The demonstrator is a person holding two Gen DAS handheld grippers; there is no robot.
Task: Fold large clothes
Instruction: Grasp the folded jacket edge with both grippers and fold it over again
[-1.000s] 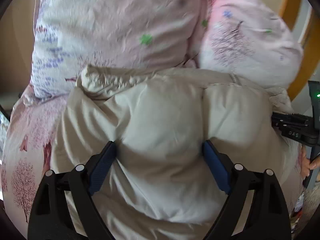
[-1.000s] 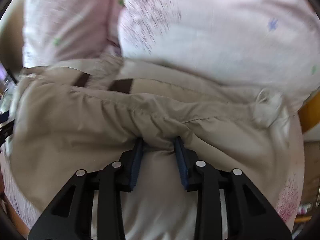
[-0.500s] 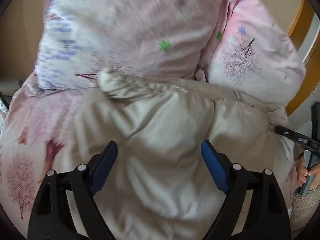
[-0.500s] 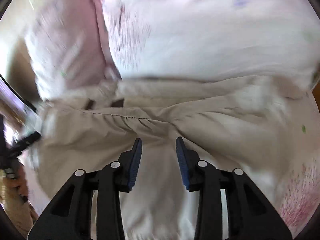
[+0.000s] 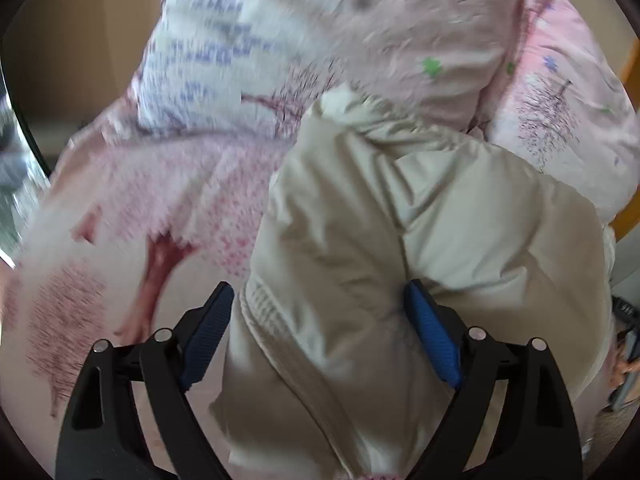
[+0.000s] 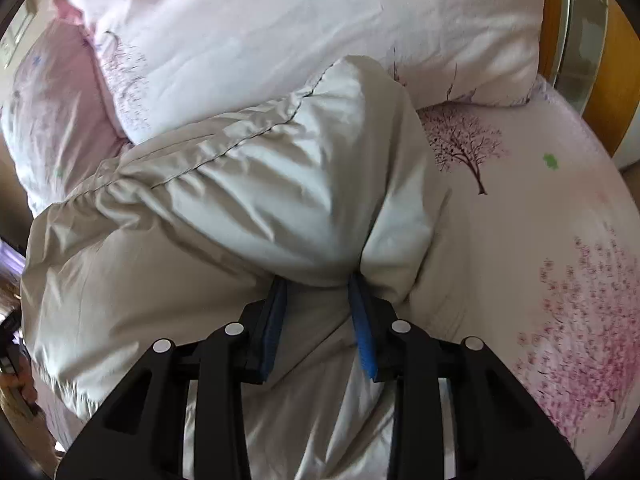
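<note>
Gripping the padded beige jacket (image 6: 224, 216) with my right gripper (image 6: 318, 320), I have a pinched fold of its shell between the two blue pads; the fabric bulges over the fingertips, so the grip is firm. My left gripper (image 5: 320, 332) straddles a thick part of the same jacket (image 5: 420, 240) with its jaws spread wide: its right-hand pad (image 5: 430, 338) presses into the padding, while its left-hand pad (image 5: 208, 332) stands just beside the ribbed edge (image 5: 260, 308) and I cannot tell whether it touches. The left jaws widened slightly within the last half second, with the jacket between them, and I judge this side as not clamped.

Governing relation: the jacket lies directly ahead of and under both grippers, on the bed, with its far edge against the pillows (image 6: 320, 32). Its long axis runs across the view, from the left gripper's side to the right gripper's side, so each hand works one end. In the right wrist view the bundle ends just right of the pads, and bare sheet (image 6: 540, 208) follows.

Materials: the shell is a smooth, slightly glossy woven fabric over soft filling, quilted by stitched seams that gather into puckers. It should compress easily and spring back, so I judge that a fold needs pressing down. The sheet and pillows are thin printed cotton with pink trees.
</note>
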